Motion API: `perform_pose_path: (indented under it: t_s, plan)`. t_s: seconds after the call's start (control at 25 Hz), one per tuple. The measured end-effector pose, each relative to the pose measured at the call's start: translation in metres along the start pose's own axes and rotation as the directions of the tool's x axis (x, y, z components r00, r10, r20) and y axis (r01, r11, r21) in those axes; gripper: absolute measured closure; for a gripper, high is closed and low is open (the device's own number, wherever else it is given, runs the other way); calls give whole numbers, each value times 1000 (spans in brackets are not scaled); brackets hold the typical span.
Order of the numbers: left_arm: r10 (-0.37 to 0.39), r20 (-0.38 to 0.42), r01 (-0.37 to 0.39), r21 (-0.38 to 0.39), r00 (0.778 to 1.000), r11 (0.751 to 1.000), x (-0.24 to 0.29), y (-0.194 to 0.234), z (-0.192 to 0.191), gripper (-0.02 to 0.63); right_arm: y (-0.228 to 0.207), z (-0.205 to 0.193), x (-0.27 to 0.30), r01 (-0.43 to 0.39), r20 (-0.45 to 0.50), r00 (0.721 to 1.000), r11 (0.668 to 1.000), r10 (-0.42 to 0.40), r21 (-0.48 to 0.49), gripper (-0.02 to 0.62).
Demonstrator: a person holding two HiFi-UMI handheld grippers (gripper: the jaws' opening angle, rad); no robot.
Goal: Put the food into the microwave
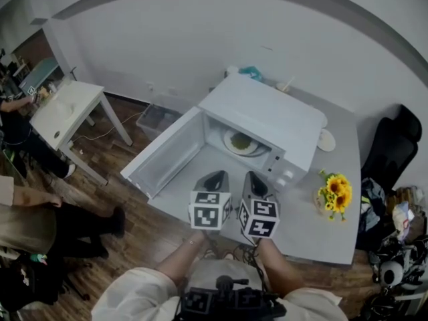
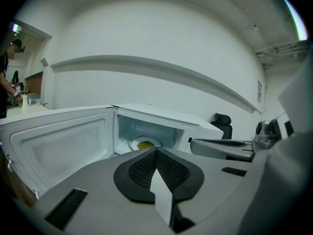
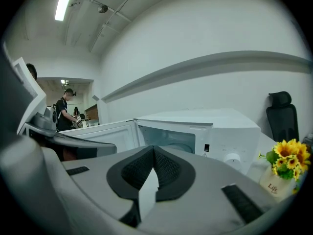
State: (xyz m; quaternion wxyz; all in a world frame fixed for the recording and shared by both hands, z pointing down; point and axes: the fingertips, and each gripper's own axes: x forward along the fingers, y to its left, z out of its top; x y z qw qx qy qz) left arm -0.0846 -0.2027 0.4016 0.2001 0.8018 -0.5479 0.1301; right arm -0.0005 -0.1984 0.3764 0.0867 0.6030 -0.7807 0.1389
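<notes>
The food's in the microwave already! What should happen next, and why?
Probably move the left gripper to the open door and push it shut: the plate of food sits inside the microwave; this gripper and the right gripper are shut and empty.

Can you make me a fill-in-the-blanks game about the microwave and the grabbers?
1. The door of the microwave is ____.
2. The plate of food sits ____ the microwave.
3. The left gripper and the right gripper are holding ____.
4. The petals of the sunflowers beside the microwave are ____ in colour.

Missing words: open; inside; nothing; yellow.
</notes>
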Motion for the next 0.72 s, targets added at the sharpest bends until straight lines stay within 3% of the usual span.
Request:
perform_pose_path:
  t_s: [0.72]
  plan:
    - [18,8,-18,-9,1000,1000,2,0,-1,597,-9,-3,-2,4,-10,1000,1000,-4,-5,577]
